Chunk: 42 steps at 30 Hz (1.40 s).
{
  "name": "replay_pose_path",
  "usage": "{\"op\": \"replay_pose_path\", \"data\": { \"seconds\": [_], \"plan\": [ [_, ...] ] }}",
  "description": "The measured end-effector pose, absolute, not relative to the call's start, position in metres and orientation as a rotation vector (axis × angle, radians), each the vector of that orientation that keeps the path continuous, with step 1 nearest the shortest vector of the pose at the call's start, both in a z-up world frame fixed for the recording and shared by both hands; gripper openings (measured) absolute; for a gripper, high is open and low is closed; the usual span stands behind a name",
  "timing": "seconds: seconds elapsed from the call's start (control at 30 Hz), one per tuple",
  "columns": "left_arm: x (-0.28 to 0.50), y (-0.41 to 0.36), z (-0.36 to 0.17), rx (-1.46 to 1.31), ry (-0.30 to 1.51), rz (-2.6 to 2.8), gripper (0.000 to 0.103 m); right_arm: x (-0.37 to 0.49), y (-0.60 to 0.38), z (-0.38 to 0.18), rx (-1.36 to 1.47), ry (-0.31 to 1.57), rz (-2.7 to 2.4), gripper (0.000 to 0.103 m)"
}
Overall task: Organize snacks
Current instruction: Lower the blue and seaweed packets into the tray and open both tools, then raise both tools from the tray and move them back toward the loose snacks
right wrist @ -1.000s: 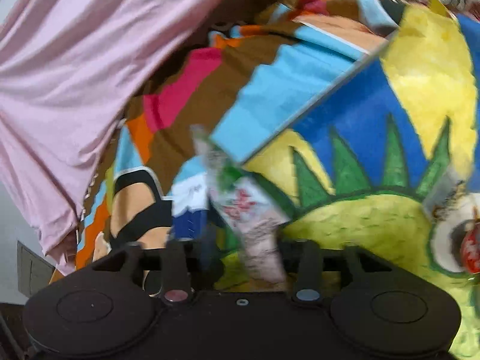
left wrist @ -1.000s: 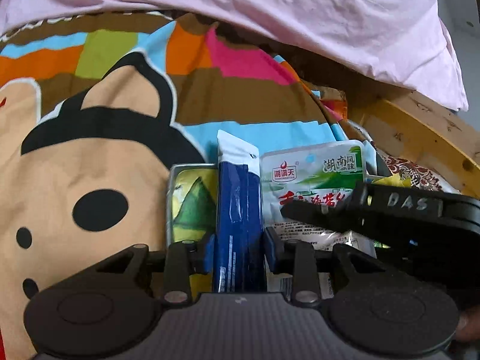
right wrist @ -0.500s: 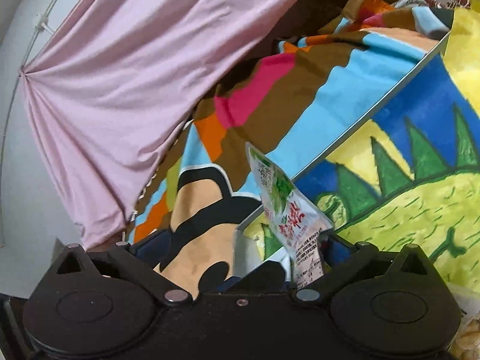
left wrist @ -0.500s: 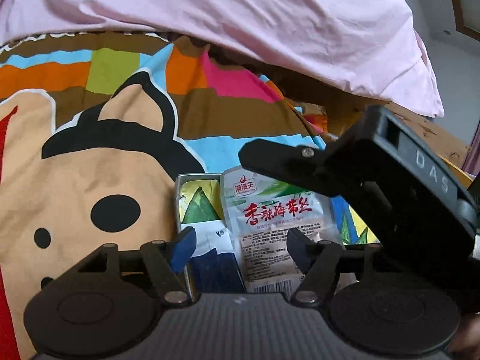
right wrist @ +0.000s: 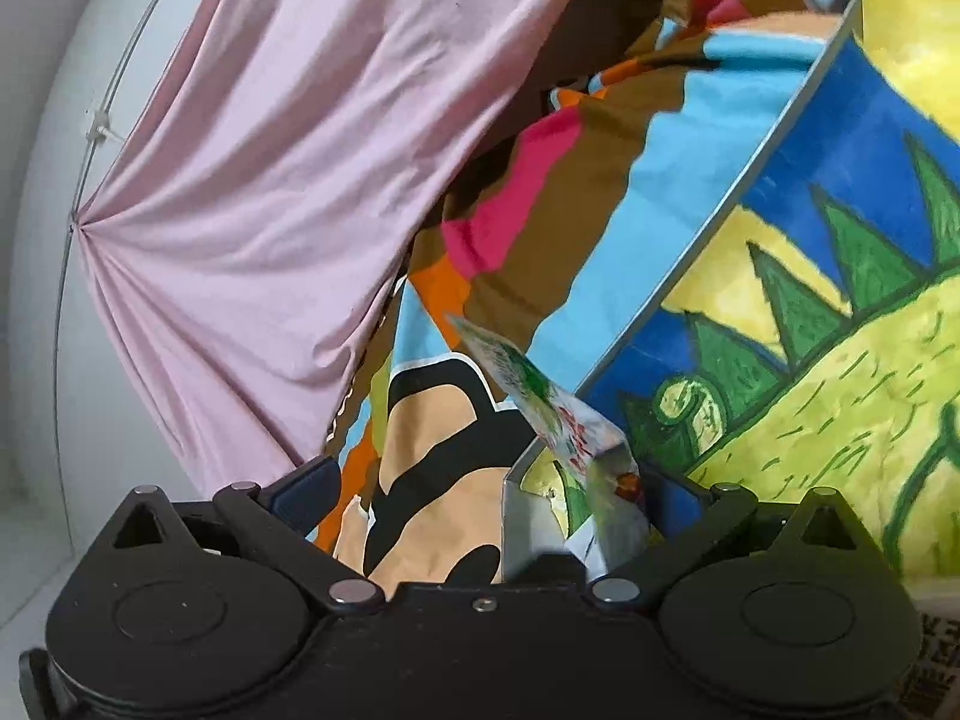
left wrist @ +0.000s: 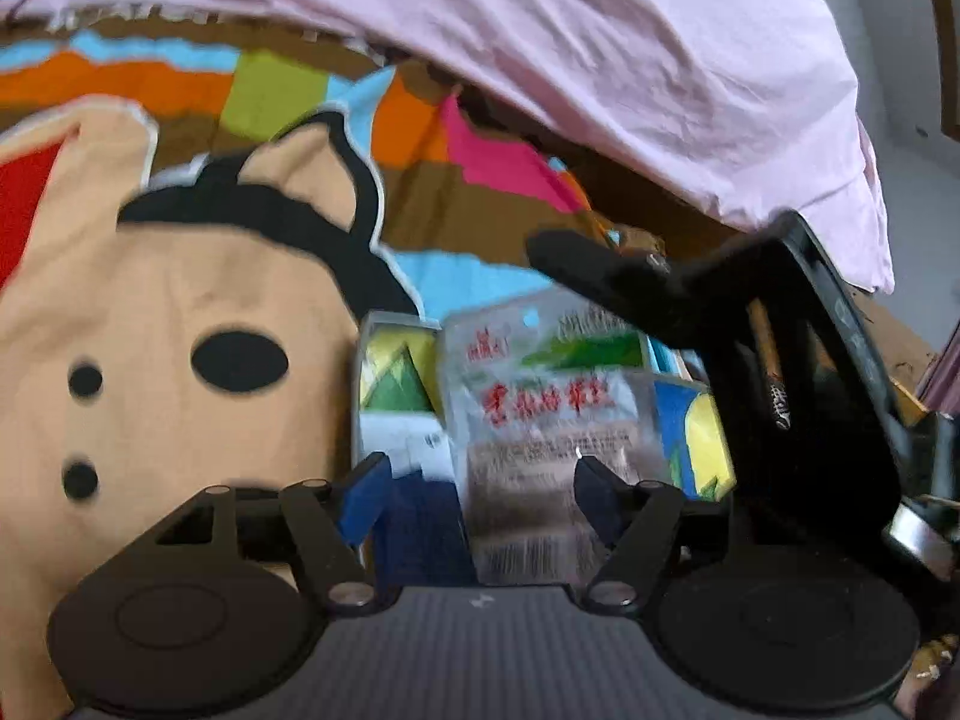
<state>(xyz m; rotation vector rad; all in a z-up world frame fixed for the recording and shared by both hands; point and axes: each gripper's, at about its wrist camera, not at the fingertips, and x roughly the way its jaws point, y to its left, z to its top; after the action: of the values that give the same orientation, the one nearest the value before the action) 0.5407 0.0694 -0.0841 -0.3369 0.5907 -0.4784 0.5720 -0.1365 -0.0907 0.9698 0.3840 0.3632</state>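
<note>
A painted tin tray [left wrist: 390,360] lies on a cartoon bedsheet. In the left wrist view a blue and white snack packet [left wrist: 420,492] and a clear seaweed packet with red letters [left wrist: 540,414] lie in its corner. My left gripper [left wrist: 477,480] is open just above them, holding nothing. My right gripper's black finger [left wrist: 600,276] reaches over the seaweed packet from the right. In the right wrist view my right gripper [right wrist: 480,486] is open; the seaweed packet [right wrist: 552,414] leans by its right finger over the tray's corner [right wrist: 522,480].
A pink sheet [left wrist: 540,48] hangs over the back of the bed. The cartoon bedsheet [left wrist: 150,330] spreads to the left. A wooden bed frame [left wrist: 900,336] is at the right. The tray's painted floor [right wrist: 810,330] extends to the right.
Both grippers have opened. The left let go of the blue packet, the right let go of the seaweed packet; both packets now lie in the tray. Both grippers pulled back.
</note>
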Motion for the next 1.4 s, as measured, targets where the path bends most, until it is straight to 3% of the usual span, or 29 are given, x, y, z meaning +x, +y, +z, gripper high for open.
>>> {"op": "replay_pose_path", "data": {
  "seconds": [0.17, 0.3, 0.8, 1.4],
  "plan": [
    [0.539, 0.075, -0.085, -0.363, 0.604, -0.489, 0.074, 0.574, -0.133, -0.091, 0.947, 0.388, 0.390, 0.102],
    [0.529, 0.086, -0.084, -0.466, 0.579, -0.507, 0.086, 0.577, -0.134, -0.089, 0.957, 0.403, 0.384, 0.102],
    [0.511, 0.098, -0.063, -0.582, 0.534, -0.467, 0.090, 0.553, -0.150, -0.078, 1.067, 0.436, 0.423, 0.102],
    [0.426, 0.099, -0.043, -0.370, 0.611, -0.398, 0.102, 0.461, -0.192, -0.051, 0.941, 0.487, 0.426, 0.103]
  ]
}}
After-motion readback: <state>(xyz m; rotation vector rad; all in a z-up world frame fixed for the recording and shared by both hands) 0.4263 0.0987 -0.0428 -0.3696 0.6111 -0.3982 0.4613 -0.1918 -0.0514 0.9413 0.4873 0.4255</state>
